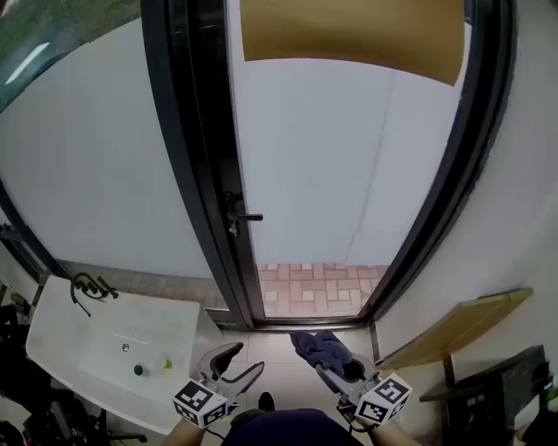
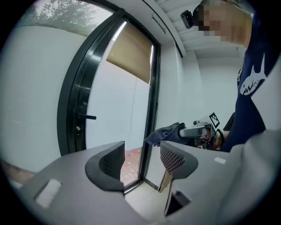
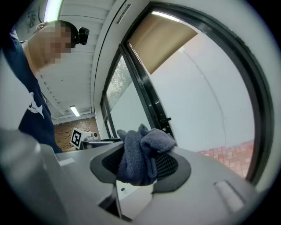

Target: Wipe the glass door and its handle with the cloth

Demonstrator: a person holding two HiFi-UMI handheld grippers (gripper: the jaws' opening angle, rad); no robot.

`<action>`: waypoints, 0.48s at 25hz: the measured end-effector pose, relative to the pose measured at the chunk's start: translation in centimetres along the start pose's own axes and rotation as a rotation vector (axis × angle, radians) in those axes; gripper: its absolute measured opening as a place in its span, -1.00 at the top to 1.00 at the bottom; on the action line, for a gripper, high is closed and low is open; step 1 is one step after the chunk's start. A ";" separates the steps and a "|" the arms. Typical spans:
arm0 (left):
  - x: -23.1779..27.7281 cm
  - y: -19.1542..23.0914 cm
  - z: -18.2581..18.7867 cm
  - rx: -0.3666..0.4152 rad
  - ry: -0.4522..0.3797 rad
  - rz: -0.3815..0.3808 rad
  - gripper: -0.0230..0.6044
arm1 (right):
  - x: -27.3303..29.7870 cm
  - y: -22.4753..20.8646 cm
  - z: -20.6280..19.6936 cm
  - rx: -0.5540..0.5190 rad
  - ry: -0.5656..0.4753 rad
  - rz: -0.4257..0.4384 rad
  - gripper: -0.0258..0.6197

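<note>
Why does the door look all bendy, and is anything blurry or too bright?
Head view: the wide lens bows the straight door frame into curves, and nothing looks blurred. Left gripper view: the same bending, plus a dark round rim around the picture. Right gripper view: the cloth looks sharp up close, and a ceiling light glares at the top.

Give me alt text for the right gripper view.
The right gripper is shut on a bunched dark blue cloth. Behind it stands a black-framed glass door with a black handle and a tan blind at its top.
</note>
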State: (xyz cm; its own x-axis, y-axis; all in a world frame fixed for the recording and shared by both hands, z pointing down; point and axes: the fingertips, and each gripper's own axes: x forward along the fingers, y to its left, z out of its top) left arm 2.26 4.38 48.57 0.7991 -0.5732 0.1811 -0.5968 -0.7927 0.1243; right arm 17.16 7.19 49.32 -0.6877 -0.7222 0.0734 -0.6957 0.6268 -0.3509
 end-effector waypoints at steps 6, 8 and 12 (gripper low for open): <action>0.7 4.0 0.7 0.017 -0.014 -0.012 0.13 | 4.7 -1.4 1.8 -0.046 -0.002 -0.013 0.39; 0.7 5.7 1.2 0.021 -0.017 -0.007 0.13 | 6.6 -1.8 2.6 -0.068 -0.005 -0.013 0.39; 0.8 8.8 2.2 0.033 -0.037 -0.012 0.13 | 10.6 -2.3 4.7 -0.137 -0.017 -0.003 0.39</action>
State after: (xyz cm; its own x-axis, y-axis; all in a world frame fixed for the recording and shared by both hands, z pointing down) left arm -2.20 -3.50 47.71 0.8086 -0.5707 0.1431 -0.5851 -0.8056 0.0933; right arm 12.44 -3.33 46.56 -0.6830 -0.7281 0.0581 -0.7201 0.6579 -0.2203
